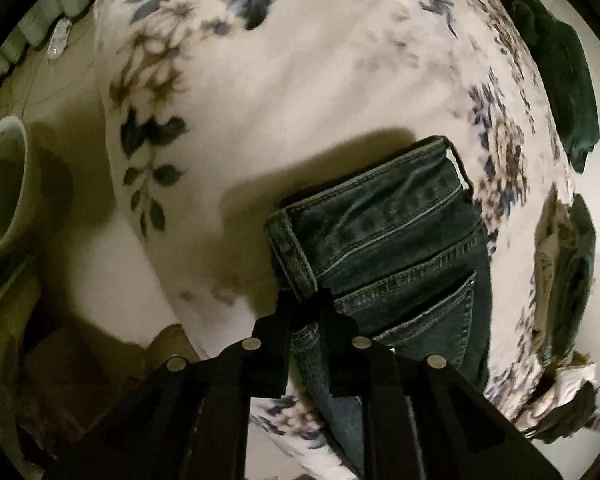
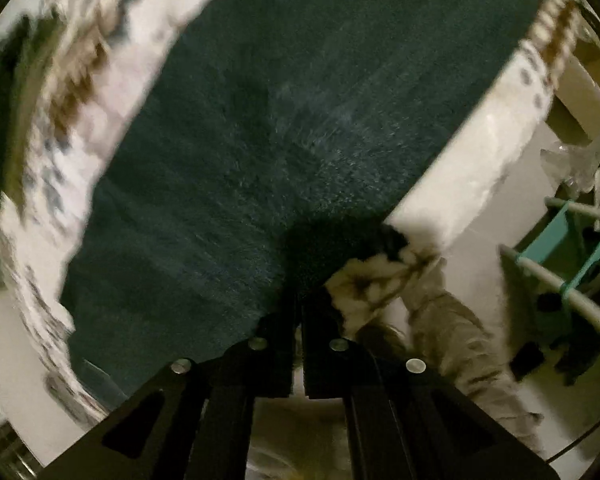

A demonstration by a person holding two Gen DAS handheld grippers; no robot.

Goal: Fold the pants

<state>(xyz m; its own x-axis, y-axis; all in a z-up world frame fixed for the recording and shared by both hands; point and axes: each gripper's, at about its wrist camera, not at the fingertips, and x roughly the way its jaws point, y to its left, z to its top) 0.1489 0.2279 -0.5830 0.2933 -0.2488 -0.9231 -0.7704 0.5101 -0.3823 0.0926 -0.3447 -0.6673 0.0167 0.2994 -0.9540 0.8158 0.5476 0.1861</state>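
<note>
Both claws [image 1: 305, 304] [image 2: 298, 300] pinching jeans [image 1: 400, 248]

Left gripper [image 1: 305, 308]: its two black fingers are pressed close together, pinching a fold of the jeans [image 1: 396, 240] near the waistband.
Right gripper [image 2: 300, 300]: its fingers are nearly touching, squeezing the edge of dark denim.

Wide bare stretch of flowered sheet [image 1: 300, 92] ahead of and left of the jeans [image 1: 400, 240], open for passage. Blocked on the far right by a dark green garment [image 1: 560, 80] and a heap of clothes [image 1: 568, 280]. Past the bed's left edge, a round bin [image 1: 4, 184] on the floor. Beside the bed in the right wrist view, a drying rack [image 2: 572, 276] narrowing the gap.
</note>
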